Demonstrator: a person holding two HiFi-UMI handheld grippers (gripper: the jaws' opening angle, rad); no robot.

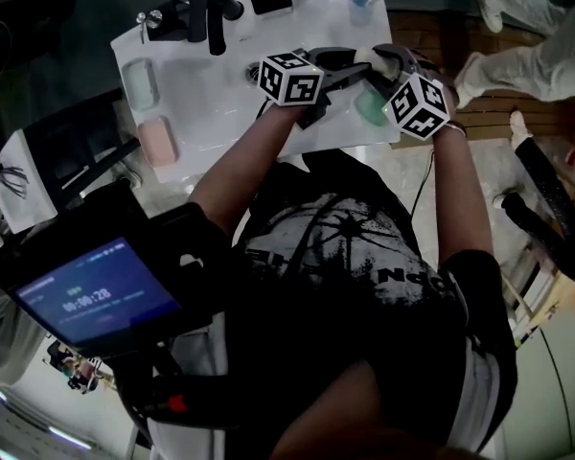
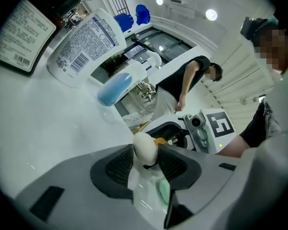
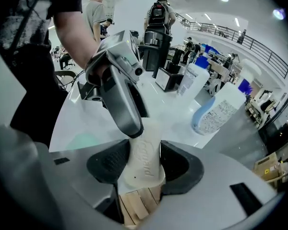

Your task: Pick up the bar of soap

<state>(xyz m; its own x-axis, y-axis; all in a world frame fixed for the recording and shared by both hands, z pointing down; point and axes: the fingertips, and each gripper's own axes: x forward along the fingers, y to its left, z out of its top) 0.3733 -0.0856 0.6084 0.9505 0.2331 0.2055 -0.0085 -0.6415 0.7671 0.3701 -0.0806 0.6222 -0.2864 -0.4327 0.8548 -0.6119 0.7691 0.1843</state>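
- Where the head view looks down past a black T-shirt, the counter (image 1: 220, 103) fills the 12 o'clock region, white, with a black tap (image 1: 211, 12) at its far rim.
- Both arms are bare and stretched forward. The left arm (image 1: 244, 151) slants toward 1 o'clock and the right arm (image 1: 460, 180) runs almost straight to 12. The wrists meet over the counter's right edge.
- In the head view the left gripper (image 2: 145, 152) points toward 3 o'clock and the right gripper (image 3: 144, 150) toward 10 o'clock. They meet nose to nose, marker cubes turned up.
- In the left gripper view a white bottle (image 2: 86, 42) with a barcode label stands at 11 o'clock. A blue bottle (image 2: 114, 89) is just beside it, nearer the middle.
- A green dish (image 1: 137, 81) and a pink dish (image 1: 158, 140) lie at the counter's 9 o'clock side, well apart from the grippers. The right dish (image 1: 369, 108), also green, sits at the 3 o'clock edge, just below the meeting jaws.
- The soap (image 3: 143, 159) is a pale bar with raised lettering, held off the counter between the two grippers, above the right dish.
- The right gripper's pads press the bar's sides at one end, and the left gripper's pads clamp the other end, which shows end-on in the left gripper view. Each pair of jaws stands only as far apart as the bar is thick.
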